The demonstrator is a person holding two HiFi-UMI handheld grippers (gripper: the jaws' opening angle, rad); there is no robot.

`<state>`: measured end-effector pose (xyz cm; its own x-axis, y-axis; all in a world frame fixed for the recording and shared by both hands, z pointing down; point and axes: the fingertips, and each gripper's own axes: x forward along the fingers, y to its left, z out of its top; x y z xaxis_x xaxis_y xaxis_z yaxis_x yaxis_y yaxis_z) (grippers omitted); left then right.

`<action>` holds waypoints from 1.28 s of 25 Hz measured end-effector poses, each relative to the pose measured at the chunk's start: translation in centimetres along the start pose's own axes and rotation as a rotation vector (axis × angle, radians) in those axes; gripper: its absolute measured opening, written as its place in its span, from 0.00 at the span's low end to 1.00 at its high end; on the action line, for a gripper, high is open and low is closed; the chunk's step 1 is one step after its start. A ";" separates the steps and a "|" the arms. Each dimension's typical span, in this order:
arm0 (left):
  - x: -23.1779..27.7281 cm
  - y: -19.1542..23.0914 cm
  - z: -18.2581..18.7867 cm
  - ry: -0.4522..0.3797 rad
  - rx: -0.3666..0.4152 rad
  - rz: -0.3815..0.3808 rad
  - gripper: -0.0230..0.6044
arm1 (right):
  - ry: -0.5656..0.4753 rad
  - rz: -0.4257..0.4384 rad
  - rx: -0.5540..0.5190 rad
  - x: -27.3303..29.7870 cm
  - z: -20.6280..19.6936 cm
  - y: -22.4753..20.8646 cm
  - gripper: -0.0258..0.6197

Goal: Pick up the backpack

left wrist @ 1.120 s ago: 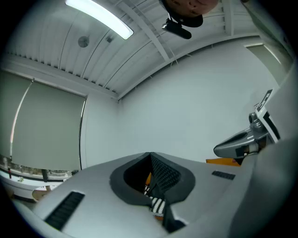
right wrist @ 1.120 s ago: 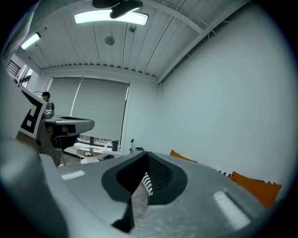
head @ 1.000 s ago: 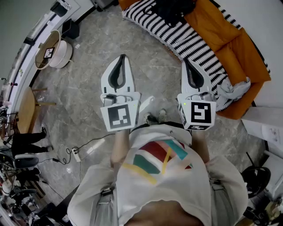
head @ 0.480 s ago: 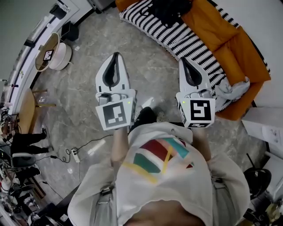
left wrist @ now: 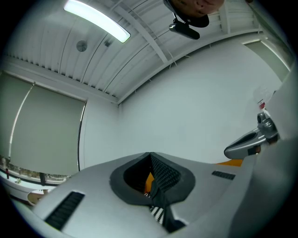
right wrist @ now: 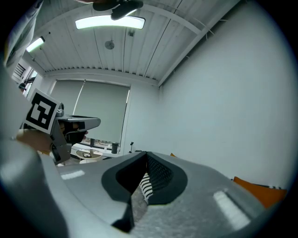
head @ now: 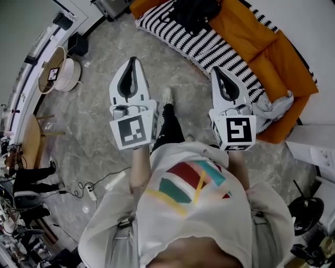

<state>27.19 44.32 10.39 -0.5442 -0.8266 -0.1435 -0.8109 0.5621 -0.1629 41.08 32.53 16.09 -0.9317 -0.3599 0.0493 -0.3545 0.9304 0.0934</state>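
A black backpack (head: 194, 12) lies on the striped blanket at the top of the head view, partly cut off by the frame edge. My left gripper (head: 131, 59) is held out level over the grey stone floor, jaws shut and empty, well short of the backpack. My right gripper (head: 216, 69) is shut too, with nothing in it, and its tip is over the near edge of the blanket. In the left gripper view the closed jaws (left wrist: 150, 154) point at a white wall. The right gripper view shows its closed jaws (right wrist: 145, 154) against wall and ceiling.
An orange sofa (head: 272, 57) with a black-and-white striped blanket (head: 209, 47) and a pale crumpled cloth (head: 276, 103) fills the upper right. A round white table (head: 62, 72) and a wooden stool (head: 29, 131) stand left. A cable and power strip (head: 91, 191) lie on the floor.
Both grippers have moved forward toward the sofa. The person has taken a step, one leg and shoe now swung out between the grippers. Both pairs of jaws stayed shut.
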 end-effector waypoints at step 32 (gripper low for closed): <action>41.7 15.0 -7.9 -0.085 -0.099 -0.131 0.06 | 0.017 -0.081 0.008 42.2 2.7 -9.8 0.05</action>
<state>-9.36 18.11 9.71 -0.4155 -0.8851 -0.2097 -0.8932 0.4406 -0.0896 4.99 8.45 14.57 -0.8985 -0.4351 0.0584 -0.4293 0.8986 0.0902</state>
